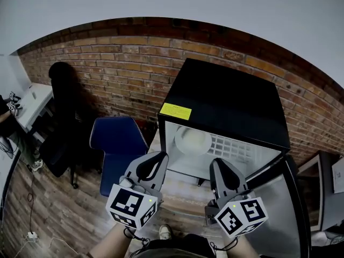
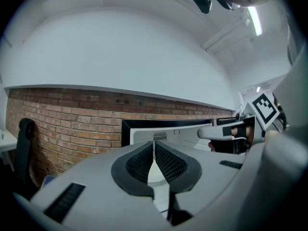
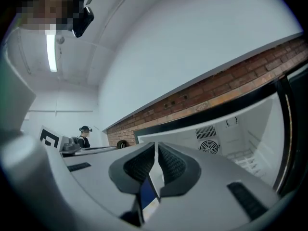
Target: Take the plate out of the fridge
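A small black fridge (image 1: 226,98) stands open against the brick wall, its door (image 1: 279,208) swung to the right. A white plate (image 1: 192,140) lies on the wire shelf (image 1: 236,149) inside, at the left. My left gripper (image 1: 159,156) hovers in front of the opening's lower left, jaws shut and empty. My right gripper (image 1: 217,163) is beside it, below the shelf's front edge, also shut with nothing between the pads. In the left gripper view the shut gripper (image 2: 154,150) points at the fridge (image 2: 163,129). The right gripper (image 3: 156,150) looks into the white interior (image 3: 226,134).
A blue chair (image 1: 117,144) stands left of the fridge, a black office chair (image 1: 67,117) further left. A desk (image 1: 32,104) sits at the far left edge. The brick wall (image 1: 123,63) runs behind. A person with a headset (image 3: 84,134) stands far off in the right gripper view.
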Motion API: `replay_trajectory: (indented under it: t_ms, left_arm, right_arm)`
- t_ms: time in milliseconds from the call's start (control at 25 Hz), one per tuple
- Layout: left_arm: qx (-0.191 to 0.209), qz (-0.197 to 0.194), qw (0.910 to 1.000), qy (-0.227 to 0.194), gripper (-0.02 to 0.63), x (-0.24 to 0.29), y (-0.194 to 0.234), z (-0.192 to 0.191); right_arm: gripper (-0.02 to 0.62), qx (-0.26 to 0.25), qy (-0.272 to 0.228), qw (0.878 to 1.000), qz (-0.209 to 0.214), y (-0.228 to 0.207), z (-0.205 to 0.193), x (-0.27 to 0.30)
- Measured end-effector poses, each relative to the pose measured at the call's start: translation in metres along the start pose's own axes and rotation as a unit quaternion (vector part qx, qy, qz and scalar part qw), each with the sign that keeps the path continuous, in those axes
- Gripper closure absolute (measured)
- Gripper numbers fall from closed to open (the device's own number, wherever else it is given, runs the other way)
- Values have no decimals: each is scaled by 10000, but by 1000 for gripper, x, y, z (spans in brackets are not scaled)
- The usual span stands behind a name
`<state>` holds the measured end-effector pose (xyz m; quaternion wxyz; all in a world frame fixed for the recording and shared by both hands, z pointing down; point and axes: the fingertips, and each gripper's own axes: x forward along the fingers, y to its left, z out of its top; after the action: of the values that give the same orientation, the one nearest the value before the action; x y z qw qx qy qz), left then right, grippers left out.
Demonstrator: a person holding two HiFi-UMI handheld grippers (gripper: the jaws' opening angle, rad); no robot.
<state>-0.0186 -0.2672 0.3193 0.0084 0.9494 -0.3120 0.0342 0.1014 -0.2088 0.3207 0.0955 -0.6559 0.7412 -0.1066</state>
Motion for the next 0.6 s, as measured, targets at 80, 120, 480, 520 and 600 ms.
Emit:
replay_trajectory:
  t_ms: [80,120,480,520,600]
  left_arm:
    - [-332,-47,9994,-81,580,6,2,-3]
    - [-548,-71,9984,-123,580,9,4,-5]
    - [-3046,-399,9515,-148,554,44,13,-43]
    - [-3350,-488,9409,-123,497,48,12,-49]
    - [-3853,-555,9211,-107,466,53,12,-59]
  right_arm:
    - [563,272,40,9996,8,-6,-6,5]
    - [563,405,65,9992,21,-10,-9,8]
    - [497,1215,401,9916,190,-34,-36,34]
    - [496,1296,455,9904,176,-37,-41,35]
    - [495,1458,523,9878,139,-43,-49,38]
